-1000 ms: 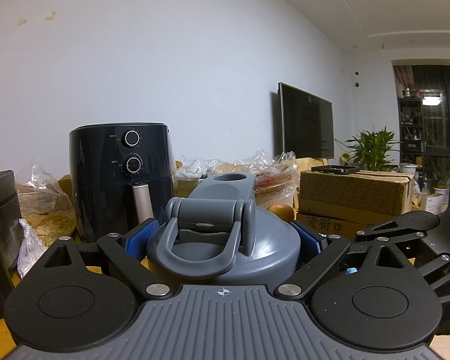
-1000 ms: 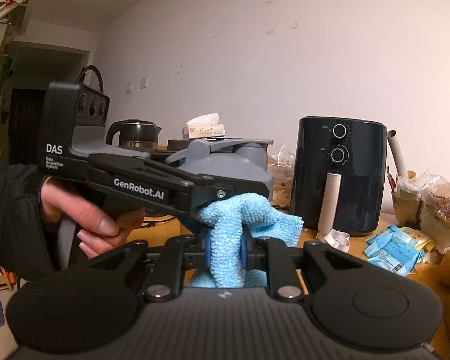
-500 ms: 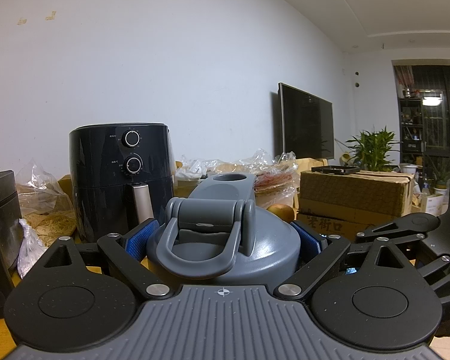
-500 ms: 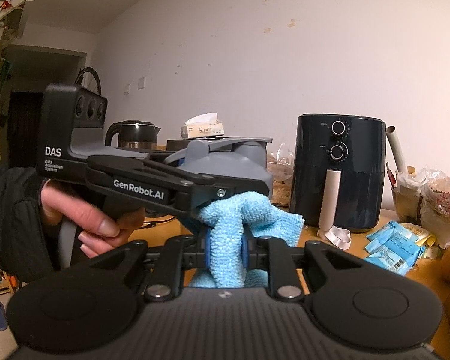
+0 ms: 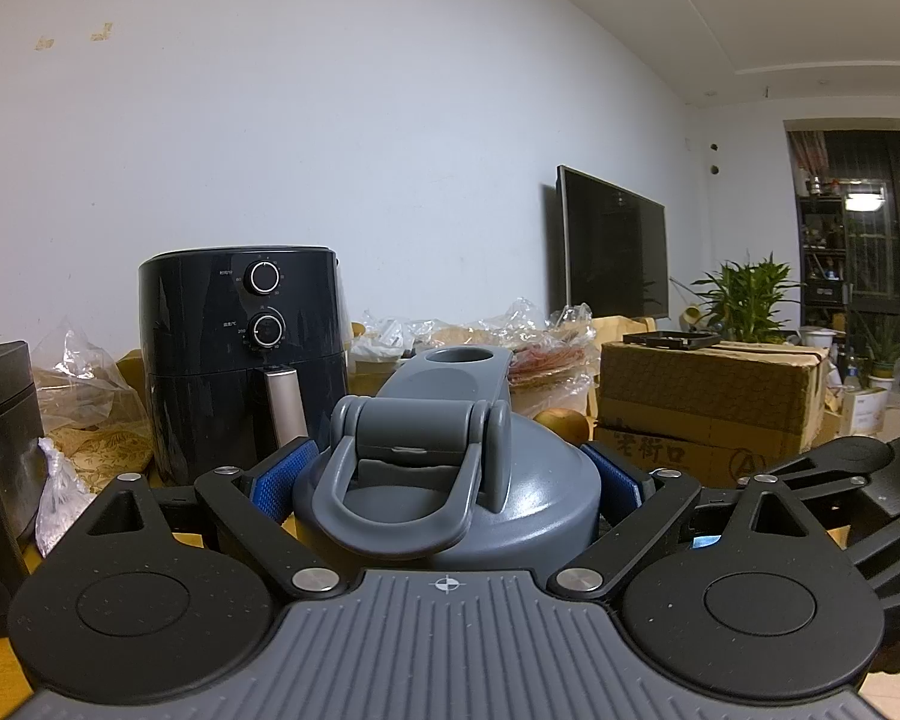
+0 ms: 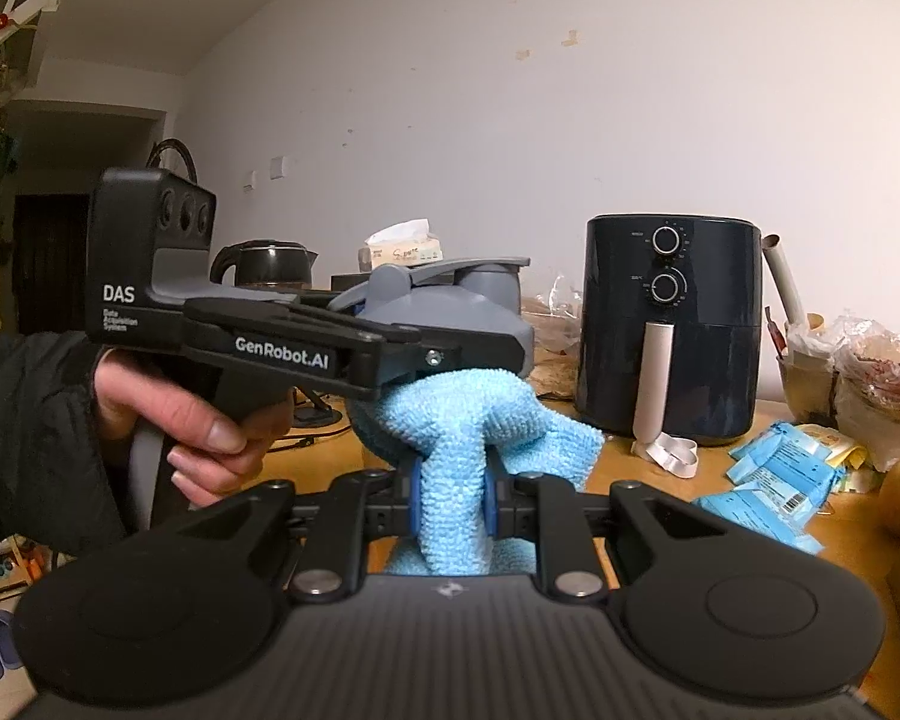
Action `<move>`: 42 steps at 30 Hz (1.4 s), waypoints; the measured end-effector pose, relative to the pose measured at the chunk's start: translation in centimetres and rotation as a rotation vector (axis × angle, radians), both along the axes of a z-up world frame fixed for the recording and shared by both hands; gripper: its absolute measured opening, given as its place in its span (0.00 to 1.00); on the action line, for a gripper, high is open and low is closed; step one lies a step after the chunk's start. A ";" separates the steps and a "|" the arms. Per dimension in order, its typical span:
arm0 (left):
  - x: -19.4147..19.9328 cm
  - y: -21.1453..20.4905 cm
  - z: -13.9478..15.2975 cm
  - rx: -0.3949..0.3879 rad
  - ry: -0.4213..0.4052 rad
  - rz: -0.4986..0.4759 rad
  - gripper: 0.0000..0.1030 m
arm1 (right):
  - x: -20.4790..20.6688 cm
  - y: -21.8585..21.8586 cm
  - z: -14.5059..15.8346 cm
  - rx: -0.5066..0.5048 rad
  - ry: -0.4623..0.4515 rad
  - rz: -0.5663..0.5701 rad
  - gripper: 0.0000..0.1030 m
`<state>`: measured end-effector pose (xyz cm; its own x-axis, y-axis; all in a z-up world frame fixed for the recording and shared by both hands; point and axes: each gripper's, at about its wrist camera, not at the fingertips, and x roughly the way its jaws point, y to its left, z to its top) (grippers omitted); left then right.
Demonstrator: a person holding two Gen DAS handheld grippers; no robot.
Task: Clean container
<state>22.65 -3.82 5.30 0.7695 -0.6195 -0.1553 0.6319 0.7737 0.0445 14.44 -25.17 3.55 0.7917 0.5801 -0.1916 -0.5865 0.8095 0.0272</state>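
Since the earlier frames the air fryer (image 6: 669, 333) has shifted slightly rightward in the right wrist view; the left wrist view is unchanged.

The container (image 5: 450, 468) is a grey bottle of matte, smooth plastic with a domed lid. The lid carries one hinged loop handle, folded down toward the camera, and one flip cap with a round recess standing up behind it. The container is held off the wooden table (image 6: 624, 468), clamped by its lid between the two blue pads of the left gripper (image 5: 447, 480), whose jaws are closed against both sides of the dome. In the right wrist view the same container (image 6: 456, 312) sits at frame centre, its lower body mostly hidden by the left gripper (image 6: 438, 354), which a hand (image 6: 192, 420) holds by the pistol grip.

The right gripper (image 6: 453, 501) has its jaws clenched on one light blue microfibre cloth (image 6: 468, 438), nubby and looped in texture. The cloth bunches upward from the pads and presses against the underside of the container.

Beyond stand one black, glossy, rounded air fryer with two dials and one metallic handle, one dark kettle (image 6: 267, 264), one tissue box (image 6: 402, 246), several blue packets (image 6: 768, 480), one cardboard box (image 5: 708, 402), one flat television (image 5: 612, 246) and one potted plant (image 5: 750, 300).
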 end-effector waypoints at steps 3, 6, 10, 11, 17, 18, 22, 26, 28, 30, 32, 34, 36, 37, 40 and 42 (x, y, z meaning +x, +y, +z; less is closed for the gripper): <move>0.0 0.0 0.0 0.000 0.000 0.000 0.92 | -0.6 -0.7 0.0 0.003 0.002 -0.011 0.15; 0.0 -0.1 0.1 0.000 0.001 0.000 0.92 | -1.1 -1.4 0.1 0.006 0.003 -0.021 0.15; 0.0 -0.1 0.2 0.000 0.003 0.001 0.92 | -1.9 -2.2 0.3 0.007 0.000 -0.031 0.16; 0.0 -0.1 0.2 0.000 0.003 0.002 0.92 | -2.1 -2.4 0.3 0.005 -0.001 -0.031 0.16; -0.1 -0.1 0.2 -0.003 -0.002 0.004 0.92 | -3.0 -3.1 0.4 0.004 0.002 -0.038 0.16; -0.1 -0.1 0.2 -0.004 -0.004 0.005 0.92 | -3.1 -3.3 0.3 0.006 0.004 -0.039 0.16; -0.1 0.0 0.0 -0.012 -0.011 0.009 0.92 | -3.5 -3.6 0.2 0.008 0.008 -0.042 0.17; -0.2 -0.1 0.1 -0.013 -0.005 0.020 0.92 | -3.6 -3.7 0.2 0.009 0.009 -0.042 0.17; -0.2 -0.2 0.1 -0.012 -0.002 0.026 0.92 | -3.6 -3.7 0.2 0.012 0.010 -0.043 0.17; -0.2 -0.3 0.2 -0.012 0.001 0.033 0.93 | -3.7 -3.8 0.1 0.013 0.012 -0.043 0.17; -0.2 -0.4 0.2 -0.012 0.004 0.039 0.94 | -3.7 -3.8 0.0 0.014 0.013 -0.044 0.17; -0.2 -0.5 0.3 -0.011 0.007 0.045 0.94 | -3.8 -3.8 0.0 0.014 0.014 -0.043 0.17; -0.2 -0.5 0.3 -0.011 0.009 0.051 0.94 | -3.8 -3.9 0.0 0.016 0.014 -0.045 0.17; -0.3 -0.5 0.3 -0.010 0.009 0.054 0.94 | -3.8 -3.9 0.0 0.017 0.015 -0.045 0.17; -0.4 -0.5 0.4 -0.006 0.009 0.066 0.94 | -3.9 -3.9 -0.1 0.018 0.016 -0.048 0.17; -0.5 -0.6 0.4 -0.002 0.008 0.076 0.94 | -3.9 -4.0 -0.1 0.019 0.017 -0.050 0.17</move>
